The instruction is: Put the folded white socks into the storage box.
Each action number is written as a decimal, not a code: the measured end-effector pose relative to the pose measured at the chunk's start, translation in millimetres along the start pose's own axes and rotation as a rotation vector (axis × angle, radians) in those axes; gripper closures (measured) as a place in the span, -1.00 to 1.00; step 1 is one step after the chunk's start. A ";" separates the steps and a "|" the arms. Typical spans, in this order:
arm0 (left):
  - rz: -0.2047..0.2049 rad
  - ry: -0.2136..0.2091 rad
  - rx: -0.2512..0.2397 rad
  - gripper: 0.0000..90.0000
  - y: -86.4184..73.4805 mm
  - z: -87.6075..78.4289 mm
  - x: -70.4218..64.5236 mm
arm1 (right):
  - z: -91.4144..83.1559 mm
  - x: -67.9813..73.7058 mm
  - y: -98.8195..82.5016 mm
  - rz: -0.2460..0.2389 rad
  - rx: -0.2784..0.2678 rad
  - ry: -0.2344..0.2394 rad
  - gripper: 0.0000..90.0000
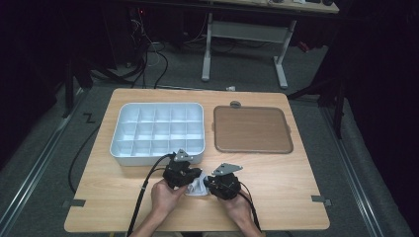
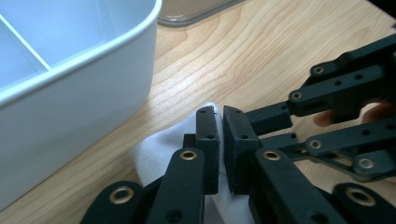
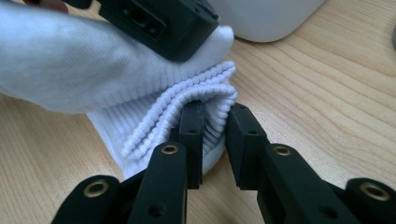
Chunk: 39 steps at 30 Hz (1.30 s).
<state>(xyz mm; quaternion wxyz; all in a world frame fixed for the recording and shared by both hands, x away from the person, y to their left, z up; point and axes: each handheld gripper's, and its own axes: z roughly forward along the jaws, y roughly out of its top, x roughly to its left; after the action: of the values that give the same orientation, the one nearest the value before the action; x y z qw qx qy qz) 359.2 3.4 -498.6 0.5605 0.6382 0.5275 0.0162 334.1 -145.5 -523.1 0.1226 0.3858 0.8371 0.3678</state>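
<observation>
A white sock (image 1: 196, 186), low centre of the high view just below the compartment tray (image 1: 123, 148), is pinched by both tools. The left gripper (image 2: 218, 122) is clamped shut on the fabric; the ribbed cuff (image 3: 205, 93) is nipped by the right gripper (image 3: 215, 122). Soft, floppy, light stuff, probably best grabbed at that thick cuff edge. No readable writing is seen anywhere.

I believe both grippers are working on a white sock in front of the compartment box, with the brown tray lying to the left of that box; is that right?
Not quite: the brown tray lies to the right of the compartment box, as the high view shows. The rest holds: the left gripper and right gripper work on the white sock in front of the box.
</observation>
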 end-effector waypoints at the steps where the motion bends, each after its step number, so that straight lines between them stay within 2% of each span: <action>1: 0.007 0.006 0.005 0.91 -1.5 1.2 -0.1 | -0.5 -0.1 0.0 -0.004 0.001 -0.002 0.71; 5: 0.049 0.032 0.030 0.91 -7.2 3.8 -0.2 | -3.6 -1.2 -1.3 0.000 0.001 -0.005 0.61; 12: 0.060 0.043 0.033 0.91 -9.6 6.4 -0.1 | -28.4 -3.7 -6.6 0.034 -0.038 -0.015 0.58; 16: 0.068 0.049 0.030 0.91 -10.2 6.9 -0.8 | -36.1 2.4 -8.8 0.028 -0.057 0.010 0.56; 17: 0.069 0.050 0.029 0.91 -10.2 6.9 -0.9 | -35.9 5.6 -9.1 0.026 -0.057 0.029 0.54; 22: 0.089 0.068 0.029 0.91 -10.0 4.7 0.2 | -27.3 14.0 -9.1 0.019 -0.042 0.065 0.46; 27: 0.094 0.093 0.022 0.91 -7.3 1.4 6.3 | -16.3 17.7 -5.6 -0.015 0.003 0.052 0.49; 31: 0.083 0.098 0.007 0.91 -6.3 -0.7 7.8 | -6.9 16.2 -4.9 -0.025 0.029 0.040 0.56; 36: 0.051 0.049 -0.023 0.90 -0.4 -7.8 2.4 | -2.5 16.9 -7.4 -0.041 0.044 0.024 0.63; 39: 0.054 0.038 -0.027 0.90 0.9 -7.0 0.2 | -1.5 17.2 -6.7 -0.055 0.041 0.015 0.65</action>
<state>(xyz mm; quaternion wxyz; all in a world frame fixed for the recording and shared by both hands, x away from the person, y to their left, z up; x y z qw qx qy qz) 355.6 8.6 -495.4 0.5581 0.6443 0.5205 0.0506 318.0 -136.5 -525.4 0.1184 0.3624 0.8556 0.3501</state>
